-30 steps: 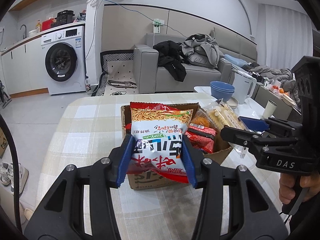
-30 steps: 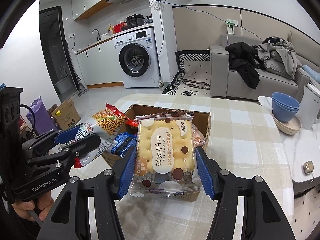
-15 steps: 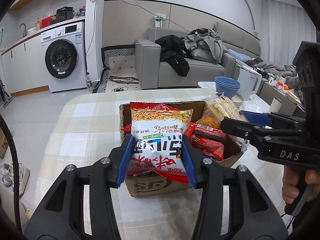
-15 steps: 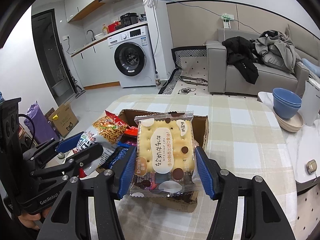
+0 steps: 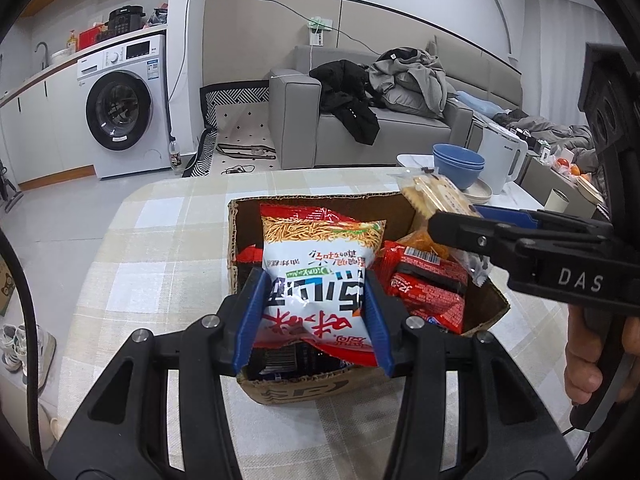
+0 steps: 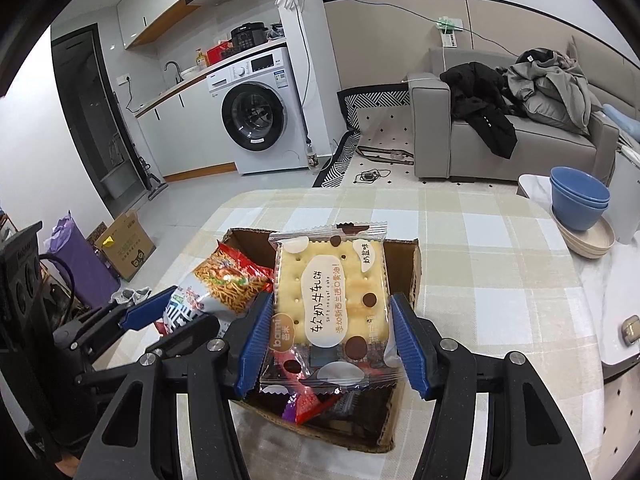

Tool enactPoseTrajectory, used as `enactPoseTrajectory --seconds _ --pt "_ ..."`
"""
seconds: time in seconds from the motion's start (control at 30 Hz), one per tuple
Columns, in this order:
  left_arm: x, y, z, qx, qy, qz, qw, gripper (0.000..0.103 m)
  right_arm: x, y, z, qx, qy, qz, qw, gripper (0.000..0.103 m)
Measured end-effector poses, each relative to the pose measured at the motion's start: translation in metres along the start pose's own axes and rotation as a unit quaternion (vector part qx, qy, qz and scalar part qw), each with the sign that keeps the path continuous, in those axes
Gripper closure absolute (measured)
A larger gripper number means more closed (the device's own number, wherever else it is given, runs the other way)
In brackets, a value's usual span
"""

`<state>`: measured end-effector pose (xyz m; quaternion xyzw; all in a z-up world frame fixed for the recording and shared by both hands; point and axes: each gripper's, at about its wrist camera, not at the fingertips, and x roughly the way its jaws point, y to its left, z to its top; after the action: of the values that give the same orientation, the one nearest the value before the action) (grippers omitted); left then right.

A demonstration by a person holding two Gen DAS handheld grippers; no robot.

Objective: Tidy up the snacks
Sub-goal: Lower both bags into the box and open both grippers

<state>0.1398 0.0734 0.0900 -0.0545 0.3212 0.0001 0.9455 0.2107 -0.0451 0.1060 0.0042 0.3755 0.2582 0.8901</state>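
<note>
A brown cardboard box [image 5: 316, 390] [image 6: 404, 254] sits on the checked tablecloth, holding several snack packs. My left gripper [image 5: 314, 320] is shut on a red-and-white noodle snack bag [image 5: 320, 276], which hangs over the near part of the box. My right gripper [image 6: 332, 340] is shut on a clear pack of cream crackers [image 6: 332, 300], also held over the box. Each gripper shows in the other's view: the right gripper [image 5: 472, 216] with the crackers [image 5: 432, 196], the left gripper [image 6: 168, 312] with the noodle bag [image 6: 224, 284]. Red packs [image 5: 428, 288] lie inside the box.
Stacked blue bowls [image 6: 580, 198] on a beige plate stand on a white side table at the right, with a white kettle [image 5: 500, 156] beside them. A grey sofa [image 5: 380, 128] and a washing machine [image 5: 124, 112] are beyond the table. A hand [image 5: 592, 356] holds the right gripper's handle.
Both grippers have come closer to the box and now hold their packs right over it. The box looks larger and lower in both views. Both grips are unchanged.
</note>
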Motion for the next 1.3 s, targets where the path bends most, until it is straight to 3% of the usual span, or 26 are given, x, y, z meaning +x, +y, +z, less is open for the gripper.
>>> enactPoseTrajectory --seconds 0.57,0.7,0.87,1.13,1.23,1.3 --pt "0.022 0.004 0.003 0.004 0.006 -0.008 0.9999 0.058 0.030 0.003 0.013 0.010 0.012 0.009 1.000 0.044" --pt "0.028 0.009 0.008 -0.006 0.009 -0.011 0.9999 0.058 0.030 -0.002 0.013 0.018 0.013 0.011 1.000 0.033" --pt "0.032 0.011 0.011 -0.007 0.010 -0.010 0.9999 0.058 0.012 -0.004 0.012 0.010 -0.019 0.015 1.000 0.019" --pt "0.035 0.011 0.015 -0.023 0.010 -0.007 0.9997 0.058 -0.008 -0.021 0.007 0.021 -0.034 0.015 0.999 0.010" --pt "0.037 0.010 0.015 -0.018 0.015 -0.008 0.9997 0.050 -0.014 -0.023 0.002 0.018 -0.038 0.016 0.999 0.007" --pt "0.036 0.009 0.016 -0.015 0.016 -0.009 0.9997 0.028 -0.018 -0.025 -0.001 0.019 -0.040 0.015 0.999 0.006"
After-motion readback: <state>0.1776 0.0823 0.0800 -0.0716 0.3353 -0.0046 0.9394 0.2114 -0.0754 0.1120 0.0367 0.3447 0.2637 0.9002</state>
